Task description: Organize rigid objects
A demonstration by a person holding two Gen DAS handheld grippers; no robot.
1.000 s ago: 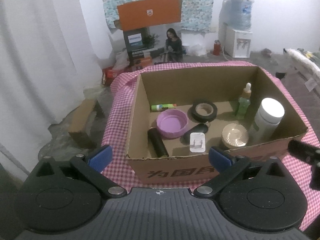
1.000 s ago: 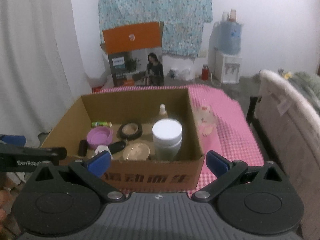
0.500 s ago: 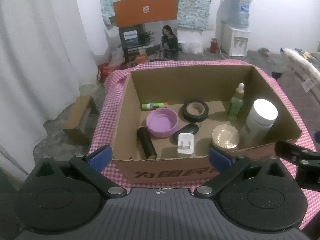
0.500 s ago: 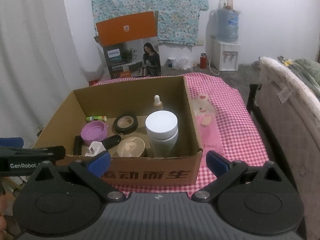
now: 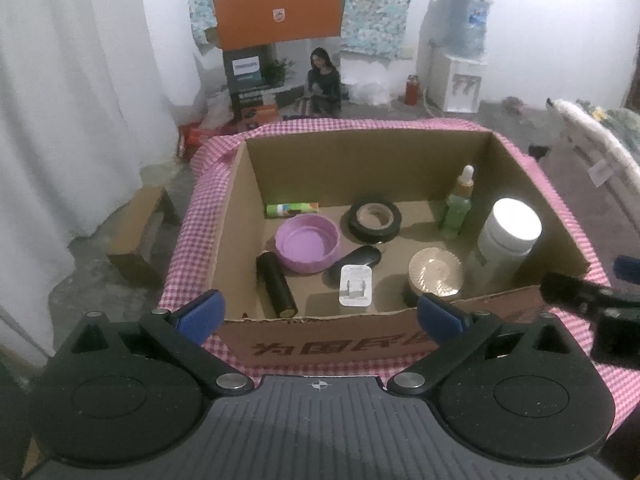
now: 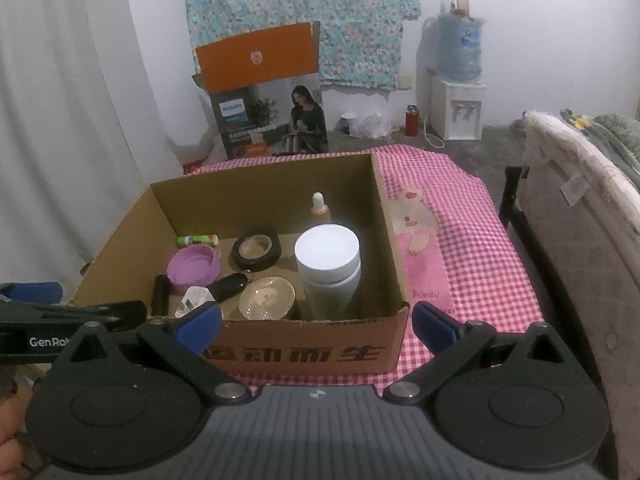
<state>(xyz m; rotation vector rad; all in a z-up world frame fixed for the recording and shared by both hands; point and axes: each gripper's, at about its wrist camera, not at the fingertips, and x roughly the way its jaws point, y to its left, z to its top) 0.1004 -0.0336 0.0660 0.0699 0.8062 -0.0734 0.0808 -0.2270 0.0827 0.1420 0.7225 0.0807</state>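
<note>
1. Currently both the left hand-held gripper [image 5: 320,312] and right hand-held gripper [image 6: 316,326] hover spread, empty, before the brown cardboard box [image 5: 400,344].
2. White-lidded jar [image 5: 508,236], purple plastic bowl [image 5: 308,244] and black tape roll [image 5: 374,220] lie inside it.
3. Stage unclear: packed, or awaiting sorting.

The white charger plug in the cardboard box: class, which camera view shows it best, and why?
The left wrist view. There the white charger plug lies fully visible on the floor of the cardboard box, face and prongs showing. In the right wrist view the plug is partly hidden behind the right gripper's blue fingertip.
</note>
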